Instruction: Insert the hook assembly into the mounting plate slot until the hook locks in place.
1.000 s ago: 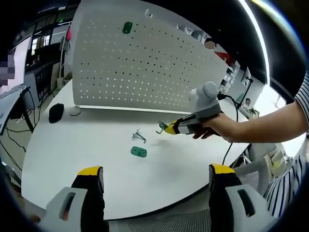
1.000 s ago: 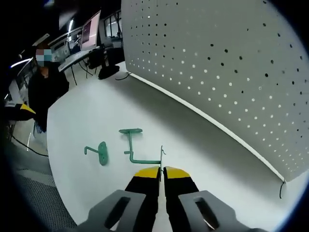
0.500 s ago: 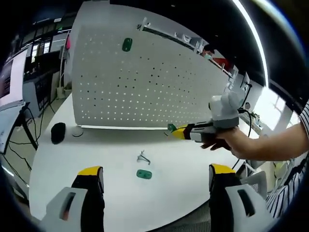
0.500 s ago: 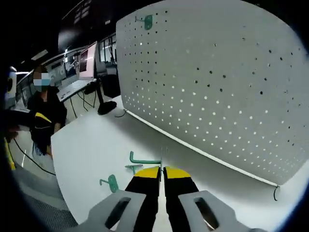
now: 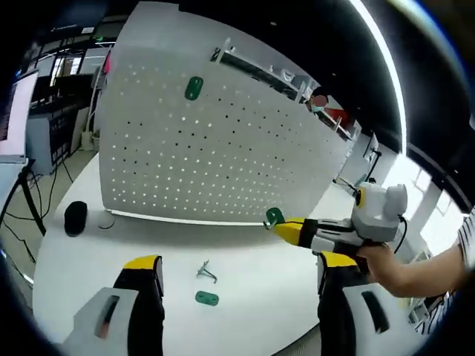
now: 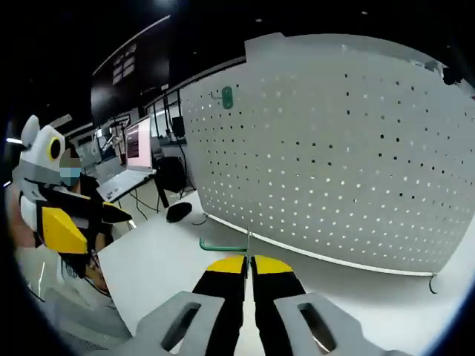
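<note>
A white pegboard [image 5: 223, 148] stands upright at the back of the table, with one green hook [image 5: 194, 87] mounted near its top. My right gripper [image 6: 249, 261] is shut on a green hook assembly [image 6: 221, 246], held in the air in front of the pegboard [image 6: 334, 163]. In the left gripper view the right gripper [image 5: 286, 226] reaches in from the right with that hook assembly [image 5: 274, 216] at its tip. My left gripper [image 5: 241, 278] is open and holds nothing. Below it on the table lie a grey hook [image 5: 206, 271] and a green plate piece [image 5: 207, 298].
A black mouse-like object [image 5: 75, 219] and a small round disc [image 5: 107, 220] lie at the board's left foot. The left gripper [image 6: 63, 215] shows at the left of the right gripper view, with a person behind it. Desks with monitors [image 6: 137, 144] stand beyond the table.
The right gripper has lifted the green hook assembly off the table level and up in front of the pegboard. Both views have tilted up; the left gripper stays open.
</note>
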Demonstrator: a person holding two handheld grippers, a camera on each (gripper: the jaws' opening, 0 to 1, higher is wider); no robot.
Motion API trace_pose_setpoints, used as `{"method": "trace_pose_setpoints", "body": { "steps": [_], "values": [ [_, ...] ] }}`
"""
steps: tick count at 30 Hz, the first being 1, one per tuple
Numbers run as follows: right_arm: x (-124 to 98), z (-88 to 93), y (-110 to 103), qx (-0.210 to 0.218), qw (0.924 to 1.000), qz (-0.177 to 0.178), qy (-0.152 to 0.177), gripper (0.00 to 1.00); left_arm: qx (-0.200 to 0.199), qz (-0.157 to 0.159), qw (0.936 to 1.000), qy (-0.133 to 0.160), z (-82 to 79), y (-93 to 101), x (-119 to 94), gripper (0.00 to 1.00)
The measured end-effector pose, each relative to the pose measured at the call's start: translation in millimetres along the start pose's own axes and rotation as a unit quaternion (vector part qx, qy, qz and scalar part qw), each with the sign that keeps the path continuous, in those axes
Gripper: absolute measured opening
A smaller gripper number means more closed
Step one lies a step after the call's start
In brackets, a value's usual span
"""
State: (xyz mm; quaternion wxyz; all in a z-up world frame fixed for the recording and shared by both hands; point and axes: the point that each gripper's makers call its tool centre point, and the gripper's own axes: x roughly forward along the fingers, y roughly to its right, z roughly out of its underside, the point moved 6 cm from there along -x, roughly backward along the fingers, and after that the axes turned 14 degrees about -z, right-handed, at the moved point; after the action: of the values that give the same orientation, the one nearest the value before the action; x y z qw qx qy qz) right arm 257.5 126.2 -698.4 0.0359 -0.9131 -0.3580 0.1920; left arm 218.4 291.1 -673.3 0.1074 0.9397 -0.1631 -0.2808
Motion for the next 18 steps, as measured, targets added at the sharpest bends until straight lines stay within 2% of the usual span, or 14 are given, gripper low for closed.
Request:
{"method": "trace_pose_setpoints", "body": {
  "steps": [3,9,11,18],
  "values": [
    [-5,-6.6,-9,0.005,0.9998,-0.004,0.02,0.0,-0.02,0.017,0.9996,-0.001,-3.2,8.1,4,0.84],
    [-13,-20.0,-26,0.023,0.9977,-0.015,0.063,0.0,-0.029,0.039,0.9988,0.004,-10.7,18.7,6,0.79],
    [-14,-21.6,-29,0.021,0.9976,-0.016,0.065,0.0,-0.035,0.047,0.9983,0.008,-13.4,21.8,6,0.77],
    [-18,-29.8,-43,0.04,0.9934,-0.033,0.102,0.0,-0.043,0.067,0.9966,0.02,-24.5,31.2,4,0.7]
  ]
}}
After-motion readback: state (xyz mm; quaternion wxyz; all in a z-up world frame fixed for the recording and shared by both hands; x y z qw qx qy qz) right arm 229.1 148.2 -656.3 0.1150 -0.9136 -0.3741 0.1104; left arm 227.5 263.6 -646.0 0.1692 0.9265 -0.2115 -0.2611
